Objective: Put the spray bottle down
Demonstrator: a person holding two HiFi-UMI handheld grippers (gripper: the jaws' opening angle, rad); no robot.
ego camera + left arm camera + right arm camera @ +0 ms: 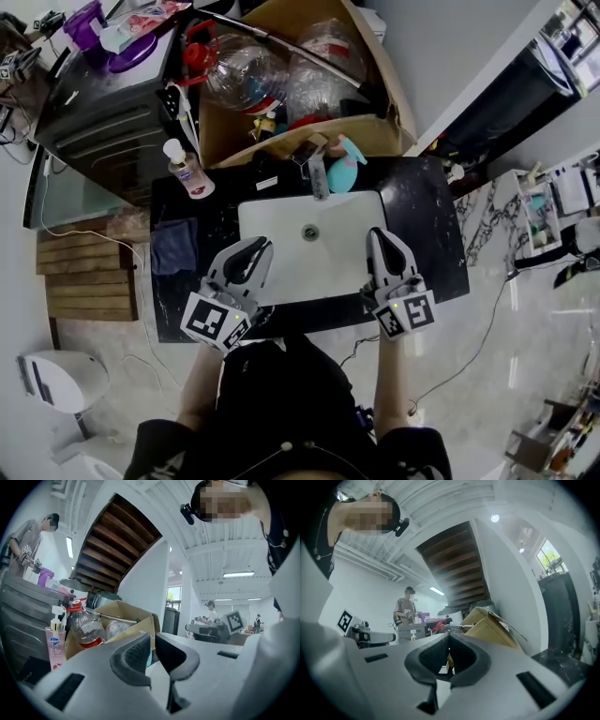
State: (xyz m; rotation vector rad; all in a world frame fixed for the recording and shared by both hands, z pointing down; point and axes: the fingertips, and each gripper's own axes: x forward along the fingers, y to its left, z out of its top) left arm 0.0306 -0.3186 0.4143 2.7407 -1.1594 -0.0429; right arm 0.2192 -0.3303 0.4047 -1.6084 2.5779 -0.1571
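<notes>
The teal spray bottle (343, 170) with a pink trigger stands upright on the black counter (427, 234), behind the white sink (281, 225) and just right of the faucet (317, 171). No gripper touches it. My right gripper (377, 232) hovers over the sink's right part, well in front of the bottle, shut with nothing between its jaws (449, 639). Over the sink's left front edge, my left gripper (265, 246) has its jaw tips together and empty (152, 641). Both point level toward the back of the counter.
A pump soap bottle (187, 171) stands at the counter's back left and a blue cloth (173, 246) lies in front of it. Behind the counter, a cardboard box (375, 131) holds large plastic bottles (84, 625). A dark cabinet (103, 103) stands at left. A person (407, 609) stands in the background.
</notes>
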